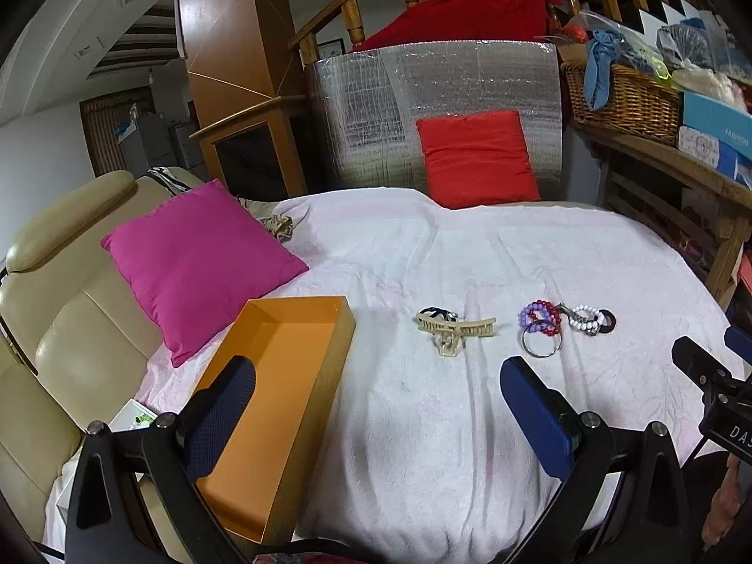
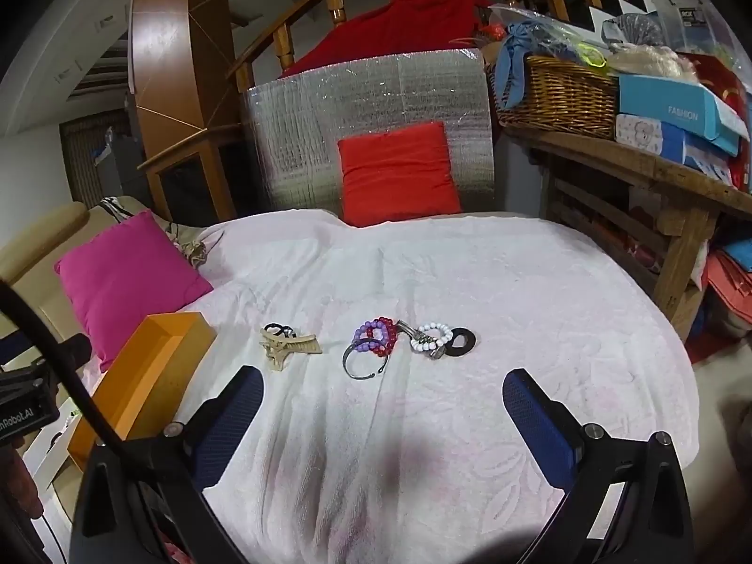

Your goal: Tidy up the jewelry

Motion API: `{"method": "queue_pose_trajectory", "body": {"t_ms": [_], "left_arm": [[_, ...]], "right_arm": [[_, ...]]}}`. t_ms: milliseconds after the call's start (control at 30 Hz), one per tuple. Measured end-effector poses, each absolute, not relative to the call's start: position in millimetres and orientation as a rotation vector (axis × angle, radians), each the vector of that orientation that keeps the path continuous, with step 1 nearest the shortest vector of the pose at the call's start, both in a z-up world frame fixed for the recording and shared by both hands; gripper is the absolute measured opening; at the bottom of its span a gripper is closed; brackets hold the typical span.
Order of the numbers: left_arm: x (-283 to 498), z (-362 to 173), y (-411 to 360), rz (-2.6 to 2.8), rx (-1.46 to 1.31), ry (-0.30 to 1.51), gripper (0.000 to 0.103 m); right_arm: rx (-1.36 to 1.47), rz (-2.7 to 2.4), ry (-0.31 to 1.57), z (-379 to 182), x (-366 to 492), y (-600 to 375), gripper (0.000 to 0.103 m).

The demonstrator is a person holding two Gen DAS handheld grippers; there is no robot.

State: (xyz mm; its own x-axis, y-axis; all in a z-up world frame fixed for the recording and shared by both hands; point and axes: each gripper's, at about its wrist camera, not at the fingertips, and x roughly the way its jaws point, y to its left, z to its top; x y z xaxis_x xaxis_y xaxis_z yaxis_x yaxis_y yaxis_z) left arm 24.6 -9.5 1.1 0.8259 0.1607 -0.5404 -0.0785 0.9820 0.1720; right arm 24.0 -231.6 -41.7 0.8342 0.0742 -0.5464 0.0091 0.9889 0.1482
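Note:
An empty orange box [image 1: 277, 404] [image 2: 145, 371] lies at the left of a pale pink cloth. Further right rest a beige hair claw [image 1: 453, 329] [image 2: 286, 347] with a black hair tie [image 2: 277, 329] behind it. Beyond that sit a purple bead bracelet [image 1: 533, 315] [image 2: 369, 336], a red bead bracelet [image 2: 387, 340], a silver bangle [image 1: 540, 345] [image 2: 362, 366], a white bead bracelet [image 1: 587, 317] [image 2: 430, 336] and a black ring [image 2: 460, 340]. My left gripper [image 1: 376, 390] is open, its left finger over the box. My right gripper [image 2: 383, 399] is open, short of the bracelets.
A pink cushion [image 1: 197, 263] leans on a beige sofa [image 1: 70, 310] at the left. A red cushion [image 1: 474, 160] stands against a silver foil panel [image 1: 376, 108] at the back. A wooden shelf [image 2: 658, 178] with a wicker basket [image 2: 559, 94] and boxes lines the right side.

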Motion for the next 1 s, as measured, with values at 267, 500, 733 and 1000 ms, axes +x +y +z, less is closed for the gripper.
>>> {"method": "queue_pose_trajectory", "body": {"t_ms": [267, 500, 733, 1000], "left_arm": [[26.4, -3.9, -17.6, 0.114, 0.17, 0.605, 0.103], [28.5, -2.1, -18.3, 0.108, 0.174, 0.612, 0.103], [31.4, -2.9, -17.0, 0.117, 0.18, 0.617, 0.103], [37.2, -5.7, -15.6, 0.119, 0.184, 0.622, 0.103]], "right_arm": [[0.17, 0.031, 0.598, -48.9, 24.1, -236.6, 0.103], [0.179, 0.028, 0.602, -49.6, 24.4, -239.0, 0.103], [0.182, 0.035, 0.611, -52.3, 26.9, -237.3, 0.103], [0.179, 0.041, 0.614, -54.7, 31.7, -233.6, 0.103]]}}
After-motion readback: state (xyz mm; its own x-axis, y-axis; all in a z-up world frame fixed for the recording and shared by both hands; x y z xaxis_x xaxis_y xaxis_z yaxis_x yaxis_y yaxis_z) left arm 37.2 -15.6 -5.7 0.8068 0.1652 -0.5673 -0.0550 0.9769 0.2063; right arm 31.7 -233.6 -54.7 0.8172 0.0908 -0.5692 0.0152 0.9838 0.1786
